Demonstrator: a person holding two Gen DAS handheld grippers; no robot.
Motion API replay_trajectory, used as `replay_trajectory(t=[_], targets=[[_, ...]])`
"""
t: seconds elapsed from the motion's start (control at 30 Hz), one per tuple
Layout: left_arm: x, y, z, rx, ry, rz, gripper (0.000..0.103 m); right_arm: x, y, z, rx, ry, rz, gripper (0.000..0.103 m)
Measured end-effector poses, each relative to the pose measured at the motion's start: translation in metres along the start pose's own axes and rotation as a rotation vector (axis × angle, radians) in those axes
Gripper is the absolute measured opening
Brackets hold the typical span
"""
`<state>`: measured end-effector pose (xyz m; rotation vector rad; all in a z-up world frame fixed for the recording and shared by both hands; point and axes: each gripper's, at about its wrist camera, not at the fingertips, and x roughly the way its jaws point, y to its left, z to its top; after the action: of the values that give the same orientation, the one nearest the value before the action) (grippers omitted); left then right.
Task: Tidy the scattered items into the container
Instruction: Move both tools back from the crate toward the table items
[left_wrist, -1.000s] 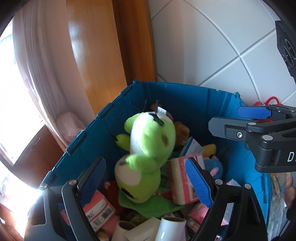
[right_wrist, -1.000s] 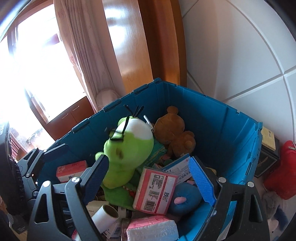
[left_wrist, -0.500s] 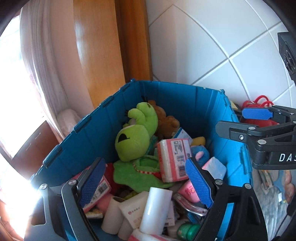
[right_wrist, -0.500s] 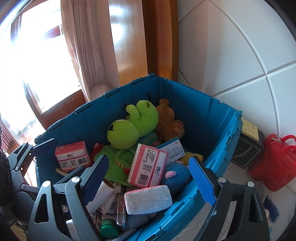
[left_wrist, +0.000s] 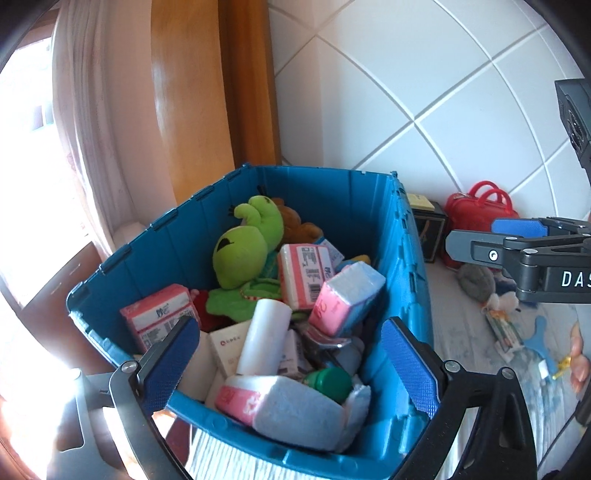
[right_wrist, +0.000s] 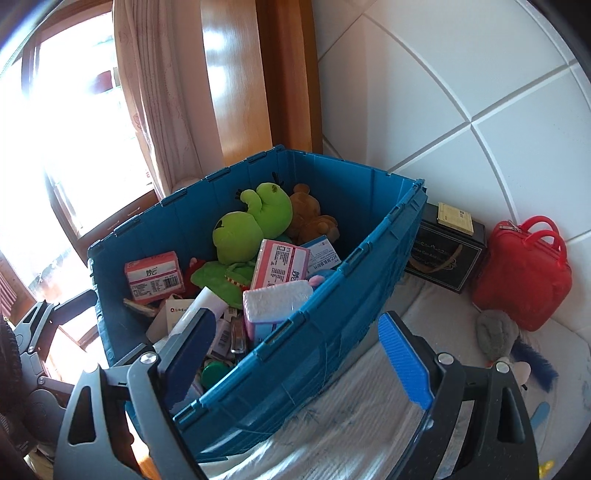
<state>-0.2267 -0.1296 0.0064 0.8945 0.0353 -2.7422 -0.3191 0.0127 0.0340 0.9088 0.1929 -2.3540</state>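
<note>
Now green plush (left_wrist: 243, 254) lies dropped in blue crate (left_wrist: 406, 280); both grippers backed off, jaws apart, empty.

Blue crate (left_wrist: 402, 258); lime-green plush (left_wrist: 243, 254); red bag (right_wrist: 524, 273); brown bear (right_wrist: 310, 218); grey, possibly plush, lump (right_wrist: 495, 332).

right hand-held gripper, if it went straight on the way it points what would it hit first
Most likely the near long wall of the blue crate, which fills the gap between the open jaws of the right hand-held gripper. Depth is unclear in this fisheye view; aimed slightly higher, it would clear the rim and meet the white tissue pack.
</note>
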Motion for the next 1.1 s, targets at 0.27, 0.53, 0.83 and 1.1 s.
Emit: replay_trajectory(t=[0.27, 0.53, 0.83, 1.1], targets=[[-0.030, -0.031, -0.029, 0.025, -0.022, -0.040, 0.100, -0.043, -0.022, -0.055, 0.084, -0.035, -0.038, 0.091], [-0.060, -0.076, -0.047, 0.072, -0.037, -0.136, 0.100, -0.086, -0.052, -0.108, 0.158, -0.042, -0.114, 0.091], [-0.064, -0.155, -0.064, 0.151, -0.001, -0.248, 0.100, -0.122, -0.118, -0.163, 0.256, -0.002, -0.216, 0.091], [-0.055, -0.250, -0.081, 0.167, 0.067, -0.311, 0.100, -0.153, -0.207, -0.219, 0.352, 0.057, -0.268, 0.091]])
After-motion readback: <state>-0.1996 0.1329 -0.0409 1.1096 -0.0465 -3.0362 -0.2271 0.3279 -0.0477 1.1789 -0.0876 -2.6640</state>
